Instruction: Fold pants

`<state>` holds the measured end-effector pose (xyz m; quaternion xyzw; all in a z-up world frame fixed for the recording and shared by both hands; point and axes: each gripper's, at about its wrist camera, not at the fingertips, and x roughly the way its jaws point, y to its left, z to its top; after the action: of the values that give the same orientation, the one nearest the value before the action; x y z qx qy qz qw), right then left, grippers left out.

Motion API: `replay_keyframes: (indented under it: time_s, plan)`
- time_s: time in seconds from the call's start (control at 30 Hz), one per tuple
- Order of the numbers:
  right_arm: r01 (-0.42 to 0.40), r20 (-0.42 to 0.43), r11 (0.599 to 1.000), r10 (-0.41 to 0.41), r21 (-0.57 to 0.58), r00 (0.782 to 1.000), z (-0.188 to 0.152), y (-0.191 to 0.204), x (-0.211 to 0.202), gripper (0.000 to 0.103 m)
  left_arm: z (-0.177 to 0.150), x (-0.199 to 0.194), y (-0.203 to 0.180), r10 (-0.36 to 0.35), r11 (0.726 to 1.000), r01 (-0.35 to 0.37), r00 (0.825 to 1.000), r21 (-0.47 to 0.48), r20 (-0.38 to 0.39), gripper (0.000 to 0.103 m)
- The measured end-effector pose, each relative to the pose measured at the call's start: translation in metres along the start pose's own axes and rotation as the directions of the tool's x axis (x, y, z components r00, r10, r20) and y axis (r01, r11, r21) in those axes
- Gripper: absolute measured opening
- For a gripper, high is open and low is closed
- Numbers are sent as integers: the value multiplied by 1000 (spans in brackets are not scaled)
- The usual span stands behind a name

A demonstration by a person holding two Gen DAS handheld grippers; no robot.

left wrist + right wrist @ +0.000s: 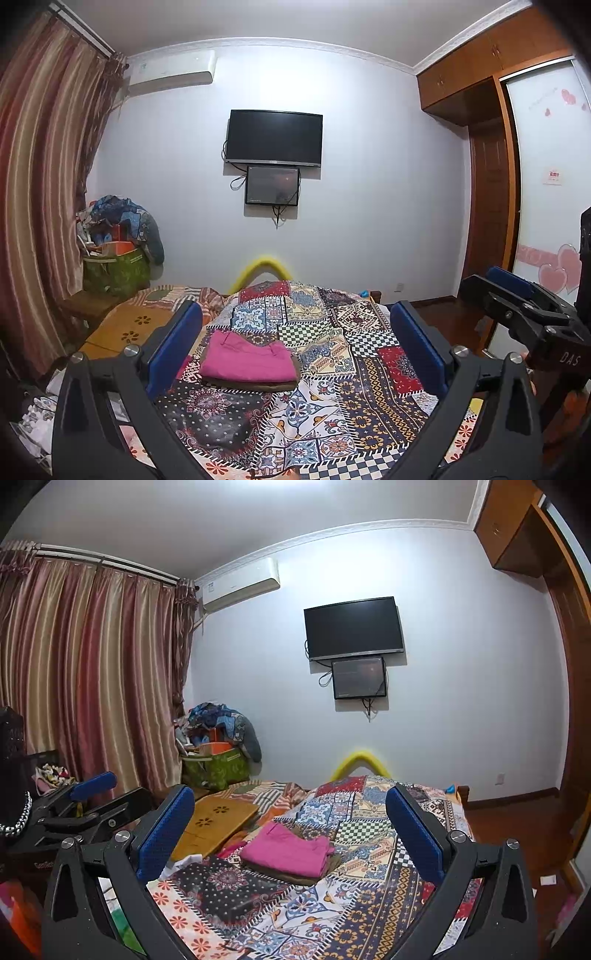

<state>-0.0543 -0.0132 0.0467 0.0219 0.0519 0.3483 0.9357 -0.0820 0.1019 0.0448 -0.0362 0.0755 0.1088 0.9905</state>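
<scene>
Above folded pants (248,361), both fingers (173,343) wide, empty

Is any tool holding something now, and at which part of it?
Nothing is held. The left tool and right tool are open, above the folded pink pants.

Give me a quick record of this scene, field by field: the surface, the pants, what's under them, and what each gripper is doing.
surface: bed with a patchwork quilt
pants: pink pants, folded into a flat rectangle
underneath: a folded brown garment, edges showing below the pink
left gripper: open, holding nothing, above the quilt
right gripper: open, holding nothing
beside the quilt: wooden lap table
task state: pants look already folded
</scene>
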Motion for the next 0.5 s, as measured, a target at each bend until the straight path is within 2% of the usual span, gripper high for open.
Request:
replay_keyframes:
  time_s: [0.5]
  plan:
    - [3, -7, 1000, -3, 2, 1000, 1, -1, -1, 103, 0, 5, 4, -10, 1000, 9, 1000, -29, -17, 103]
